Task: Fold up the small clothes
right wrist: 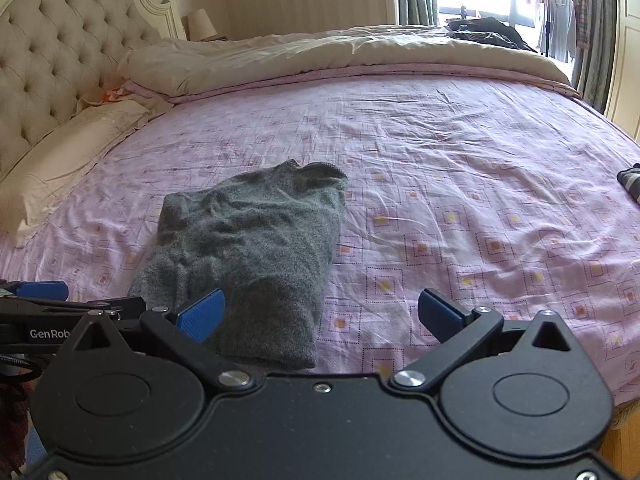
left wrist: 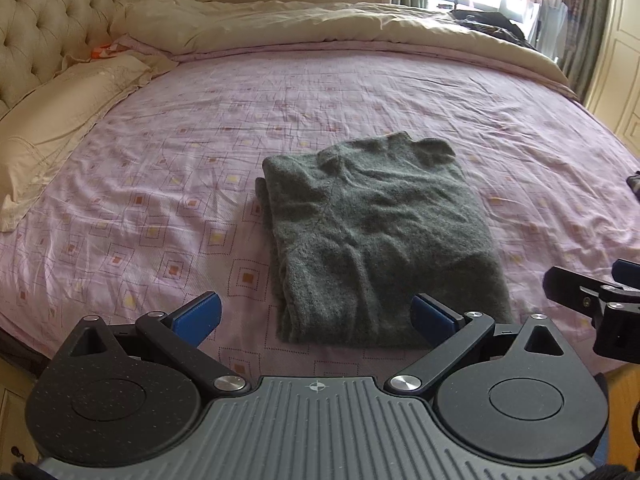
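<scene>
A dark grey knitted garment [left wrist: 376, 236] lies folded into a long rectangle on the pink patterned bedsheet [left wrist: 180, 168], its collar end at the far side. It also shows in the right wrist view [right wrist: 248, 248]. My left gripper [left wrist: 318, 316] is open and empty, just above the garment's near edge. My right gripper [right wrist: 320, 316] is open and empty, over the garment's near right corner. The right gripper shows at the right edge of the left wrist view [left wrist: 592, 296]. The left gripper shows at the left edge of the right wrist view [right wrist: 60, 300].
A cream pillow [left wrist: 52, 128] lies at the left by the tufted headboard [left wrist: 44, 24]. A beige duvet [left wrist: 340, 24] is bunched along the far side. A dark striped cloth [right wrist: 630, 184] lies at the right edge of the bed. Dark clothes [right wrist: 488, 28] lie near the window.
</scene>
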A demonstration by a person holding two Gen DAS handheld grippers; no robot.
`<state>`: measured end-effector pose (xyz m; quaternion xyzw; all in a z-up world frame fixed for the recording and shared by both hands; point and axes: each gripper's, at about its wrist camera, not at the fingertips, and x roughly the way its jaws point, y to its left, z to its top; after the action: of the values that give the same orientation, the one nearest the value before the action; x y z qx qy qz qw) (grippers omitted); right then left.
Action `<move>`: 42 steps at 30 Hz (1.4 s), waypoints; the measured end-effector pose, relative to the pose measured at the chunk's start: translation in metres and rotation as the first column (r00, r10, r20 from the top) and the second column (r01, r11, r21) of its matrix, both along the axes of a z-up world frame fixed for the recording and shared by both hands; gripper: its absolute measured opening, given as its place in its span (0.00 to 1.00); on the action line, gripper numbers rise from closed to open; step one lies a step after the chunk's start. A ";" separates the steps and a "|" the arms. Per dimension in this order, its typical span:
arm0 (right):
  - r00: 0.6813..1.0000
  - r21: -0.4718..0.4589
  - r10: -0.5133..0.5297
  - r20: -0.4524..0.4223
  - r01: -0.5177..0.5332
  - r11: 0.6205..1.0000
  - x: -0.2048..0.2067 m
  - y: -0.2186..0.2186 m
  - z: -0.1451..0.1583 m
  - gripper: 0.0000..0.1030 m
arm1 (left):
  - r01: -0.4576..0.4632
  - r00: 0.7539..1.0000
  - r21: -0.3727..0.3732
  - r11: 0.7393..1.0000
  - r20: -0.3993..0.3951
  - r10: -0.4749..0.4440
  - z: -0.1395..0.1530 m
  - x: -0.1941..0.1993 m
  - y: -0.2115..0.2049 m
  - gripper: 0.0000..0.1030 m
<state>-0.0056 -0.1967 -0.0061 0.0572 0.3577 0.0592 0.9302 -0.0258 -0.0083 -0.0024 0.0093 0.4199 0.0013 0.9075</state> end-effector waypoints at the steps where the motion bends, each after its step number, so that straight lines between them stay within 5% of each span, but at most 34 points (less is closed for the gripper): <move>1: 1.000 -0.005 0.002 -0.003 -0.002 1.000 0.000 0.001 0.001 1.00 | 0.000 1.000 -0.002 1.000 -0.006 0.000 0.001 0.000 0.000 0.99; 42: 0.995 0.033 -0.022 -0.099 0.026 0.999 0.017 -0.003 -0.007 1.00 | -0.007 1.000 0.011 1.000 -0.030 0.007 0.001 0.013 0.003 0.99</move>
<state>0.0111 -0.2000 -0.0127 0.0804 0.4013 0.0512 0.9110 -0.0131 -0.0056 -0.0017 0.0128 0.4335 0.0067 0.9011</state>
